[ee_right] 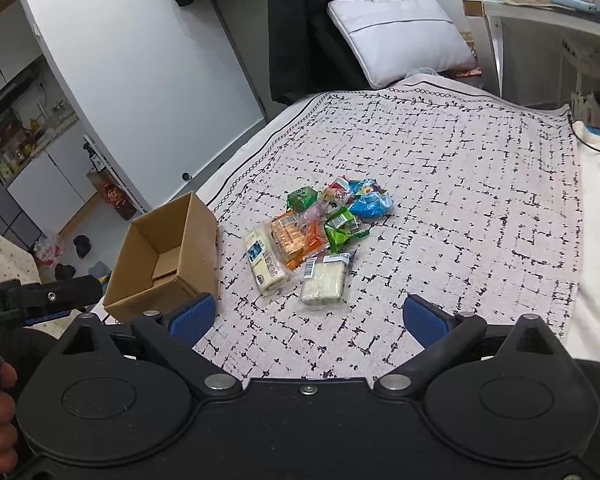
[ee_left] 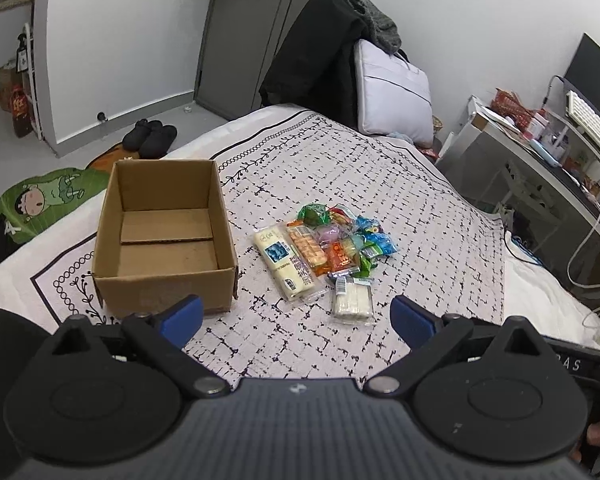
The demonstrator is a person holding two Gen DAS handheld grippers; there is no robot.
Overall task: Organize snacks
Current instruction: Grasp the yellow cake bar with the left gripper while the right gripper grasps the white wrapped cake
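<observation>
Both my grippers, left (ee_left: pixel 296 318) and right (ee_right: pixel 308 318), hang with fingers spread, holding nothing. Snacks (ee_left: pixel 324 248) lie heaped on the bed (ee_left: pixel 420 208), just right of the box (ee_left: pixel 164 276) (nothing in it yet). I'd take the nearest white pack (ee_right: pixel 324 278) first with the right, pinching its long edges, low approach.

Matt brown cardboard box (ee_left: pixel 162 240); snack packets (ee_left: pixel 324 244) in glossy, crinkled plastic film; bed (ee_left: pixel 400 208) covered in soft printed cloth; fingers (ee_left: pixel 182 320) padded with matt blue rubber.
</observation>
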